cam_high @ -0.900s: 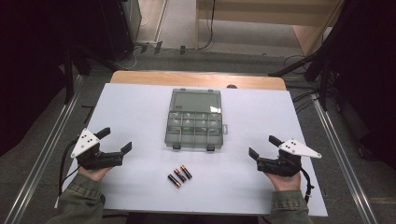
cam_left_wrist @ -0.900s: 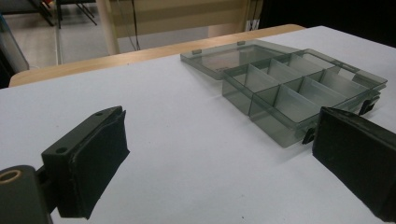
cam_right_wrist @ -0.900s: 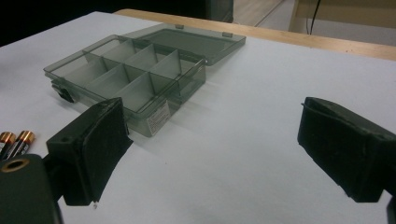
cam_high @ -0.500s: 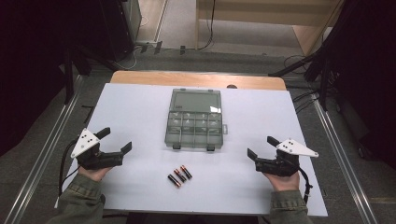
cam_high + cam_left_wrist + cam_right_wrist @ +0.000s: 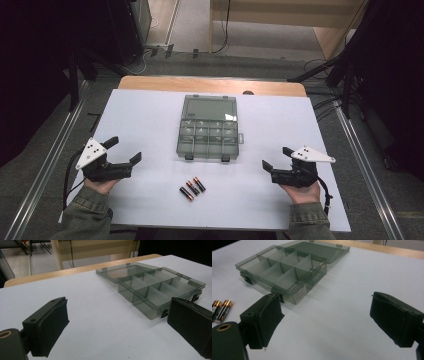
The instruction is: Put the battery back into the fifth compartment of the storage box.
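Clear-plastic organizer box [image 5: 208, 128] lid open, ready for filling | batteries [image 5: 192, 187] near, between grippers | left gripper [image 5: 123, 156] released, empty | right gripper [image 5: 276, 158] released, empty, both poised.

Grey floor [image 5: 200, 65], wooden furniture [image 5: 270, 12], dark surroundings

The place looks like a lab or recording room: a white-topped bench [image 5: 150, 120] with a wooden edge stands on a grey floor [image 5: 45, 165], cables [image 5: 222, 35] trail across it, metal rails [image 5: 60, 135] flank the bench, and dark equipment stands behind.
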Available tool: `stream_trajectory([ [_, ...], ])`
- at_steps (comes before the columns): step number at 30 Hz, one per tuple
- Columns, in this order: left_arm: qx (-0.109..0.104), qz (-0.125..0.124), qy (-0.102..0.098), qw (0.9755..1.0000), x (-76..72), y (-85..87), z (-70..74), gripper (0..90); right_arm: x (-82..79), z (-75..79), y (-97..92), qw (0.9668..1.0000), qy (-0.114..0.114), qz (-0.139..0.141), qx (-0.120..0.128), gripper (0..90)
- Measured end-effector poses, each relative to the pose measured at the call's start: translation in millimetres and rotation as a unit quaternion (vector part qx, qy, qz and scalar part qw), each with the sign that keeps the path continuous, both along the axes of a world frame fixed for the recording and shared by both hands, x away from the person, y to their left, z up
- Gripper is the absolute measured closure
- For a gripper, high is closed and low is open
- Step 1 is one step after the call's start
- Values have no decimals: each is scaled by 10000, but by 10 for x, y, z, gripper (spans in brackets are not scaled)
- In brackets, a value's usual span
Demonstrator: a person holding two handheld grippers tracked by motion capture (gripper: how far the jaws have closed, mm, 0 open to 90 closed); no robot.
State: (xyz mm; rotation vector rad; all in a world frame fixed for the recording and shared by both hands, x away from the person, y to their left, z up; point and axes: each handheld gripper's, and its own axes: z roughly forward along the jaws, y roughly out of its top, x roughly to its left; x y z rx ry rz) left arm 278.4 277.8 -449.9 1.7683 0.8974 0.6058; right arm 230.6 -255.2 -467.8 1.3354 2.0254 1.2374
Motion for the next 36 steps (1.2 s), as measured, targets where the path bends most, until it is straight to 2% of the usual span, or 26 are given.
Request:
stream_trajectory([
  [4, 1, 10, 21, 10000, 1, 6, 1, 37, 52, -3, 16, 9990, 390, 187, -148, 133],
  [10, 8, 16, 28, 10000, 3, 7, 0, 36, 126, -10, 73, 9930, 1026, 366, -451, 133],
  [11, -2, 20, 21, 10000, 5, 9, -1, 36, 126, -10, 73, 9930, 1026, 366, -451, 133],
  [12, -18, 30, 17, 10000, 5, 7, -1, 36, 151, -13, 102, 9895, 1249, 448, -568, 133],
  [15, 1, 25, 22, 10000, 5, 9, -1, 37, 188, -18, 138, 9844, 1483, 537, -773, 133],
  [16, 14, 25, 23, 10000, 4, 6, -2, 37, 188, -18, 138, 9844, 1483, 537, -773, 133],
  [18, 15, 19, 25, 10000, 5, -1, -5, 36, 187, -7, 167, 9823, 1552, 551, -892, 133],
  [24, 13, 8, 16, 10000, 3, 5, -1, 36, 178, 7, 197, 9814, 1576, 534, -956, 135],
  [31, 67, -15, 25, 10000, 4, -11, -11, 36, 177, 27, 389, 9751, 1687, 717, -1250, 138],
  [36, 67, -15, 18, 10000, 4, -9, -10, 36, 189, 43, 507, 9731, 1695, 806, -1338, 137],
])
